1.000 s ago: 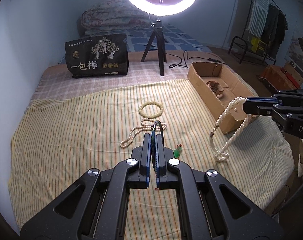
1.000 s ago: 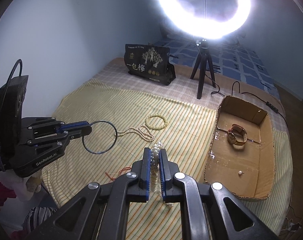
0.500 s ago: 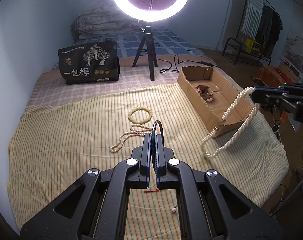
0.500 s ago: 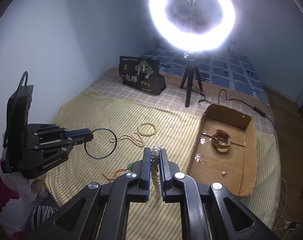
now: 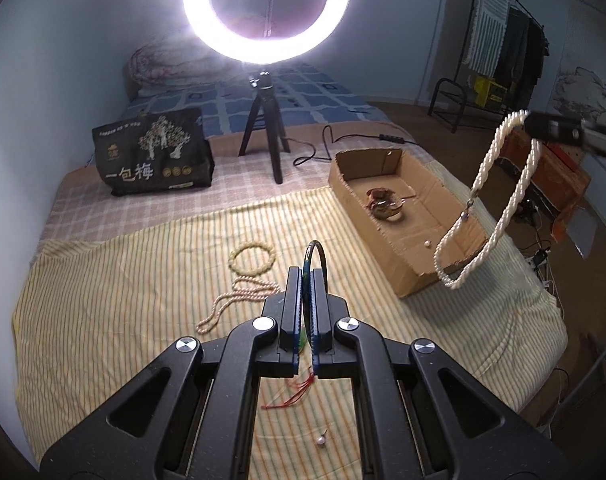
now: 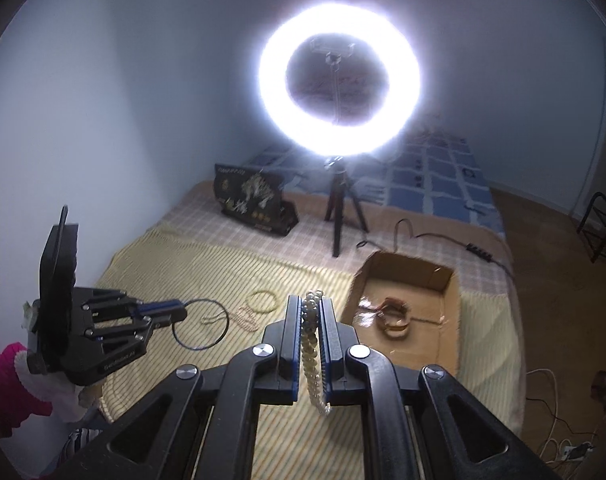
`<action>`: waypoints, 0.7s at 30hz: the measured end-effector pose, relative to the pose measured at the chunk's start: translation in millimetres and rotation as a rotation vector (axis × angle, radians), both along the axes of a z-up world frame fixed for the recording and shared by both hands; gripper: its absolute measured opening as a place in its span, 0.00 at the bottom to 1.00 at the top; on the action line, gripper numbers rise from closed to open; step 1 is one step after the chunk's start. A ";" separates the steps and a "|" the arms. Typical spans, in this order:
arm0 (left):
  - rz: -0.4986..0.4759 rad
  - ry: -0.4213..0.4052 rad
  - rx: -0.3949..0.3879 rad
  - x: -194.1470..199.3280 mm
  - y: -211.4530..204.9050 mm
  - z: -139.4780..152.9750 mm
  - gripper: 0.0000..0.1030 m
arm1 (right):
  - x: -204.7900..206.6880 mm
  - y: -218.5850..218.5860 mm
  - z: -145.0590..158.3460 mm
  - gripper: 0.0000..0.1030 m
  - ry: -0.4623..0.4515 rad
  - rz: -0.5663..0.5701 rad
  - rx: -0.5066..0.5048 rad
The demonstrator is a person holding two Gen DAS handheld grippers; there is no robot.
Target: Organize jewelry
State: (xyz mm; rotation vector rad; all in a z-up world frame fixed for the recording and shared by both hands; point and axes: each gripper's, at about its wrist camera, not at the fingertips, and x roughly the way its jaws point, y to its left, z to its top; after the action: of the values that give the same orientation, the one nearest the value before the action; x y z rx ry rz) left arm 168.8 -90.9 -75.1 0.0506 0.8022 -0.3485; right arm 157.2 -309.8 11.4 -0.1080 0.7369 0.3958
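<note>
Twisted pearl necklace [image 5: 499,200] now hoisted high, clenched at its top in the right tongs [image 6: 311,308] and dangling over the near end of the cardboard box [image 5: 415,276] at 3 o'clock on the bed, lifted well clear of the striped sheet [image 5: 103,312] where its loop hung low a second ago. Clasp end swinging just above the box's front wall. Dark thin bangle [image 5: 315,258] pinched edge-on in the left tongs [image 5: 307,280], raised off the sheet near the centre, unchanged in grip over the last second. Inside the box, a brown watch or bracelet [image 5: 385,206] and one loose pearl [image 5: 427,243]. Left on the sheet: yellow bead bracelet [image 5: 250,259] at 12 o'clock from the left tongs, pink bead strand [image 5: 235,300] at 11 o'clock, red cord [image 5: 291,396] and a stray pearl [image 5: 321,443] at 6 o'clock beneath the tongs. Beyond, at 12 o'clock, ring light [image 5: 266,10] on its tripod; black printed bag [image 5: 153,152] at 10 o'clock. Judged stage: necklace carried up and boxward, ready for lowering and release; bangle likely next, three or four pieces still to gather.
</note>
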 end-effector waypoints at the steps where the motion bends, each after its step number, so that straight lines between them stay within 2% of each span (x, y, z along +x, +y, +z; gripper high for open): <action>1: -0.004 -0.002 -0.001 1.2 -2.6 1.1 0.01 | -0.1 -2.5 2.4 0.05 -0.005 -0.007 0.000; 11: -0.062 -0.021 -0.028 15.3 -45.6 12.5 0.01 | 29.2 -43.2 15.3 0.05 -0.036 -0.100 -0.037; 21: -0.106 -0.010 -0.048 33.4 -90.3 5.7 0.01 | 72.5 -71.7 -1.9 0.05 -0.007 -0.152 -0.056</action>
State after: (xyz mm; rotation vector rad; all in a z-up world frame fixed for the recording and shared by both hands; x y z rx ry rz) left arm 202.2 -181.2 -69.4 0.0499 0.7823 -0.4669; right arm 229.7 -381.5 9.5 -0.1055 0.7442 0.2295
